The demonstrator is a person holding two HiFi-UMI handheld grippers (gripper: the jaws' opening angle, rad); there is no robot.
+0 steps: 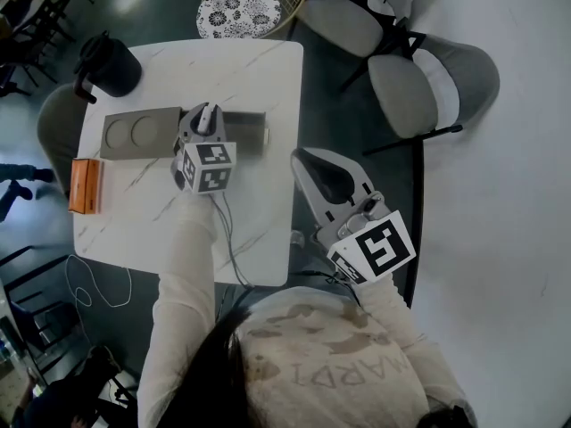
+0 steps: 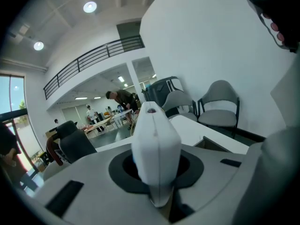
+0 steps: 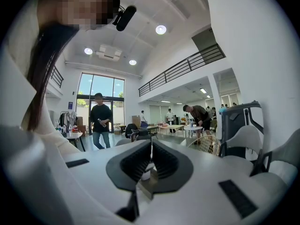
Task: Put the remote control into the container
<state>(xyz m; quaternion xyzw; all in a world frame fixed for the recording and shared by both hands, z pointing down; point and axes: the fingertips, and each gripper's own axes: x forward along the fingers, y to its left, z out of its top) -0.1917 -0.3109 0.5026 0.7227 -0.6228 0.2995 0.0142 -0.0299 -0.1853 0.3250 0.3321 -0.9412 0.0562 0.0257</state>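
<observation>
A white remote control (image 2: 155,146) stands upright between the jaws of my left gripper (image 2: 157,175), which is shut on it. In the head view the left gripper (image 1: 207,119) hovers over the long grey container (image 1: 246,125) on the white marble table (image 1: 259,69), at the container's middle. The container has two round recesses at its left end (image 1: 131,133), and its open right part shows in the left gripper view (image 2: 212,144). My right gripper (image 1: 310,160) hangs off the table's right edge. Its jaws (image 3: 151,159) are shut with nothing between them.
A black jug (image 1: 108,64) stands at the table's far left corner and an orange box (image 1: 86,185) lies at its left edge. A cable (image 1: 230,235) runs over the near edge. Grey chairs (image 1: 428,77) and a wire basket with a patterned cushion (image 1: 239,11) stand beyond.
</observation>
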